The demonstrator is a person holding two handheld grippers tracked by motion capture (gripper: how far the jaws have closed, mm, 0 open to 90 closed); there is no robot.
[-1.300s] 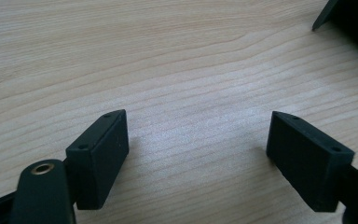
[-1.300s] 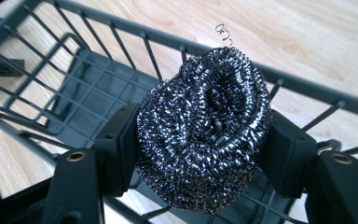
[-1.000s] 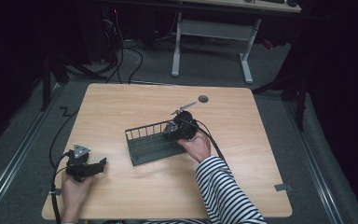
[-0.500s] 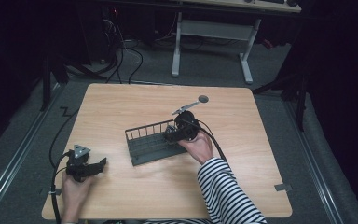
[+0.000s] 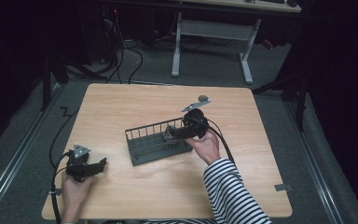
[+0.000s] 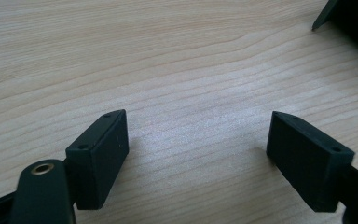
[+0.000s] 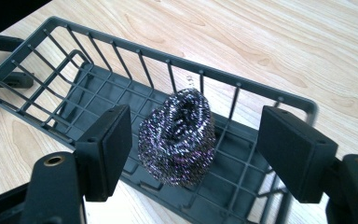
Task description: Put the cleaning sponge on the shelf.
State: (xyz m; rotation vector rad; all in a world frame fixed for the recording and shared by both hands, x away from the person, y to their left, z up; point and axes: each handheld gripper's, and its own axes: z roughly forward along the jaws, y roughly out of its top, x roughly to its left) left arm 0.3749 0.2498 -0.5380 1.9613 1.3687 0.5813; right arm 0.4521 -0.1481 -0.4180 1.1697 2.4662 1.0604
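**Scourer lies in the basket, both grippers free**

Lower left, the left hand-held gripper (image 5: 103,163) rests wide open on the table (image 5: 121,107), holding nothing. At centre, the right hand-held gripper (image 7: 193,154) has just been opening and closing; its pads do not touch the steel scourer (image 7: 177,135), which leans on the dark wire basket's (image 7: 98,42) far bars.

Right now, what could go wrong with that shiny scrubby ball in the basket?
The steel scrubber leans on the basket bars rather than lying flat, so it might tip over. The right tool has just let go, and its open jaws stand close on either side of the scrubber; pulling away crookedly could snag the wire and drag it. The light basket could slide on the table.
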